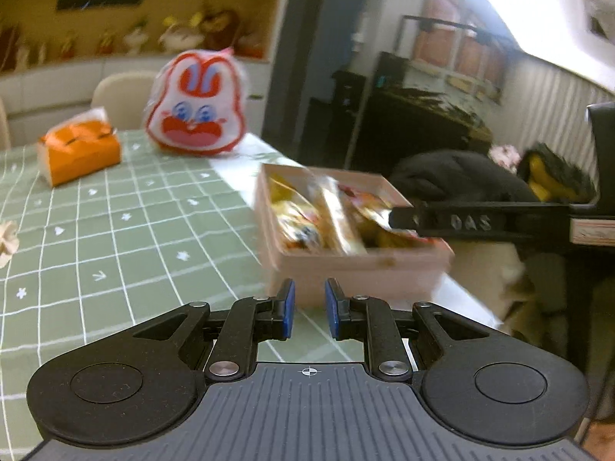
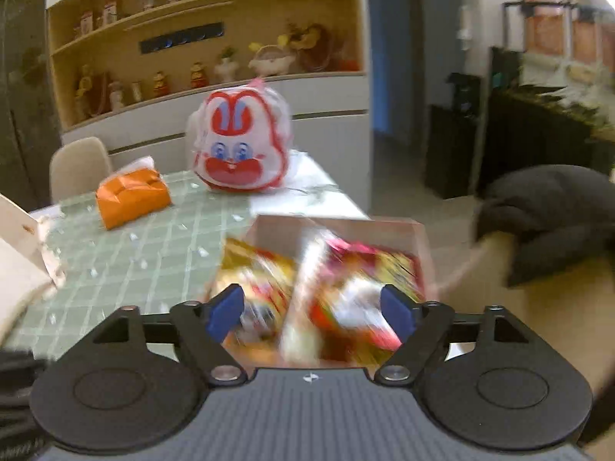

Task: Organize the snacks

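Note:
A pale pink box point(image 1: 357, 271) stands at the table's right edge, divided down the middle, with yellow and red snack packets point(image 1: 303, 223) in both halves. My left gripper point(image 1: 309, 309) hovers just in front of the box's near wall, shut to a narrow gap with nothing between its blue pads. In the right wrist view the box point(image 2: 338, 226) lies directly below my right gripper point(image 2: 312, 313), which stands open and holds nothing. The packets point(image 2: 365, 269) under it are blurred. One black finger point(image 1: 453, 223) of the right gripper reaches over the box from the right.
A red-and-white rabbit-face bag point(image 1: 196, 103) and an orange tissue pack point(image 1: 80, 150) sit at the far end of the green checked tablecloth point(image 1: 134, 230). A pale wooden board point(image 2: 19, 238) lies at the left. A dark cloth point(image 2: 549, 207) drapes a seat right of the table.

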`<act>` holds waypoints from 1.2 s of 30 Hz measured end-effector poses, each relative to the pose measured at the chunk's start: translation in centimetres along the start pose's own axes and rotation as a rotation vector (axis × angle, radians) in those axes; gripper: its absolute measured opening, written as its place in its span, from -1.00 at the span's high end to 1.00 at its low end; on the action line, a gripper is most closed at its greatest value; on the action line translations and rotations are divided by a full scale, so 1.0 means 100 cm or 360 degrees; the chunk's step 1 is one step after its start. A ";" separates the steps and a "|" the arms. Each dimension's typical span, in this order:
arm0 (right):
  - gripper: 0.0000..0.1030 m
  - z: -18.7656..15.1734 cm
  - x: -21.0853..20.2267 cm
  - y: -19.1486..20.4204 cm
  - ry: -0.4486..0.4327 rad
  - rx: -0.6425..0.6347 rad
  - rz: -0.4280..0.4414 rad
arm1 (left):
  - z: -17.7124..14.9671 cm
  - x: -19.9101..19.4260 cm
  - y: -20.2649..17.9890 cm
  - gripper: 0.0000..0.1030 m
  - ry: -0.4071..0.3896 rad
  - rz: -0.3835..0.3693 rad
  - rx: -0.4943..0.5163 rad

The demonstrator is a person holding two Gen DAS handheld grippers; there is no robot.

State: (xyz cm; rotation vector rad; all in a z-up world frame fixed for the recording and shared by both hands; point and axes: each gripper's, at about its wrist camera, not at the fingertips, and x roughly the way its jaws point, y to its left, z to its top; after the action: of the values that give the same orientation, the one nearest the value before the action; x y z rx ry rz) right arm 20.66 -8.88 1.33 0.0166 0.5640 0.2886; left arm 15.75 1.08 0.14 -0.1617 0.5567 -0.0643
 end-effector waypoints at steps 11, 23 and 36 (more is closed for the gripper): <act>-0.57 -0.128 -0.058 0.006 0.0122 0.0142 -0.0043 | -0.085 -0.033 -0.041 0.62 0.0079 0.0264 0.0135; -0.60 -0.158 -0.064 0.011 0.0078 0.0063 -0.0051 | -0.097 -0.013 -0.048 0.62 0.0115 0.0299 0.0078; -0.62 -0.160 -0.064 0.012 0.0060 0.0040 -0.0083 | -0.097 -0.012 -0.046 0.62 0.0111 0.0286 0.0052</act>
State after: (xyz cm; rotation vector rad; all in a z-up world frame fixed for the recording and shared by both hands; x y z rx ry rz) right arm 6.71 -10.48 -8.78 0.0206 0.6046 0.2314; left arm 9.48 -4.59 -6.55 -0.0773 0.6371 0.0961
